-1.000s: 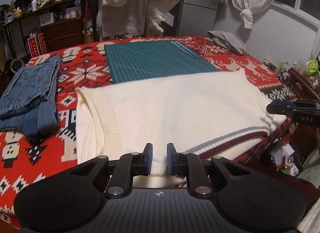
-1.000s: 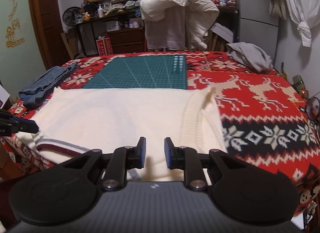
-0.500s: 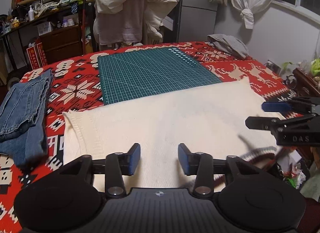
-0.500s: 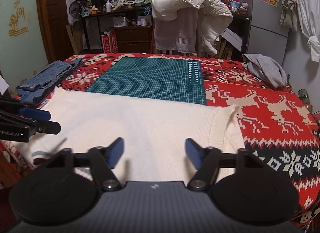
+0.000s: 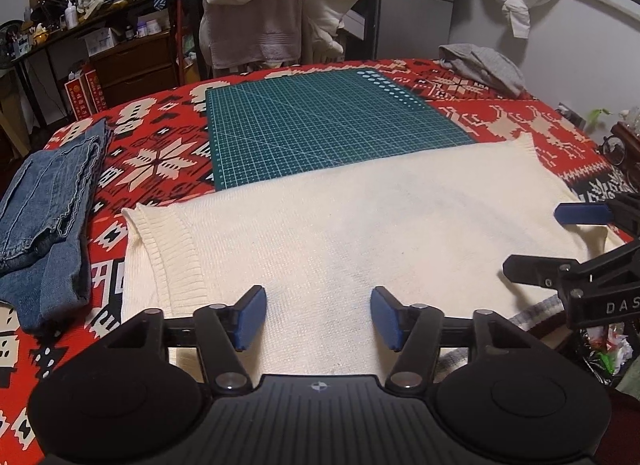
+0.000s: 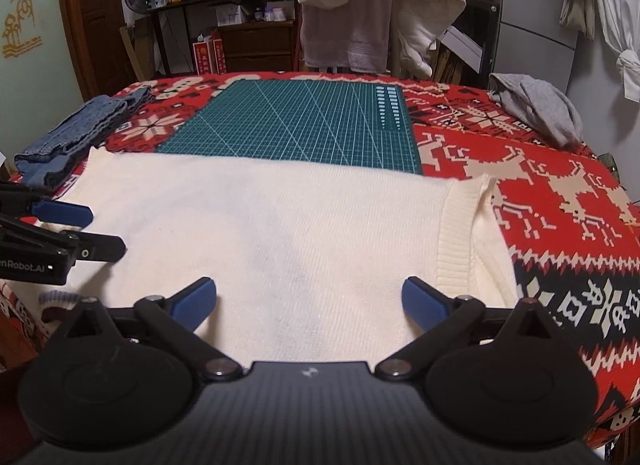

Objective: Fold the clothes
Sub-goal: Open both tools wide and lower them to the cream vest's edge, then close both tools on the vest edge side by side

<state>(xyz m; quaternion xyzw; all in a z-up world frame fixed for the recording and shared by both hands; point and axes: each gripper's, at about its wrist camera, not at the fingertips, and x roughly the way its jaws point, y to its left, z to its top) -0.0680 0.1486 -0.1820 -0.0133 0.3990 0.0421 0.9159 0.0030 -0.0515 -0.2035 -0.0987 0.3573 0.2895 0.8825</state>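
Note:
A cream knitted sweater (image 5: 340, 233) (image 6: 272, 225) lies flat across the near side of the red patterned bedspread (image 5: 160, 153), its far edge over a green cutting mat (image 5: 320, 125). Ribbed edges show at both ends, and a striped hem hangs at the near edge. My left gripper (image 5: 318, 317) hovers open over the sweater's near edge, with nothing between its blue pads. My right gripper (image 6: 308, 301) is open wide above the same edge, also empty. Each gripper shows at the side of the other's view, the right gripper (image 5: 580, 237) and the left gripper (image 6: 60, 233).
Folded blue jeans (image 5: 44, 205) lie at the left of the bed. A grey garment (image 5: 484, 65) sits at the far right corner. Behind the bed stand a chair draped with towels (image 6: 360, 17), cluttered shelves and a grey cabinet.
Both grippers went from shut on the sweater's near edge to open, letting it go, then opened wider. The sweater now rests flat and the grippers have drawn back a little.

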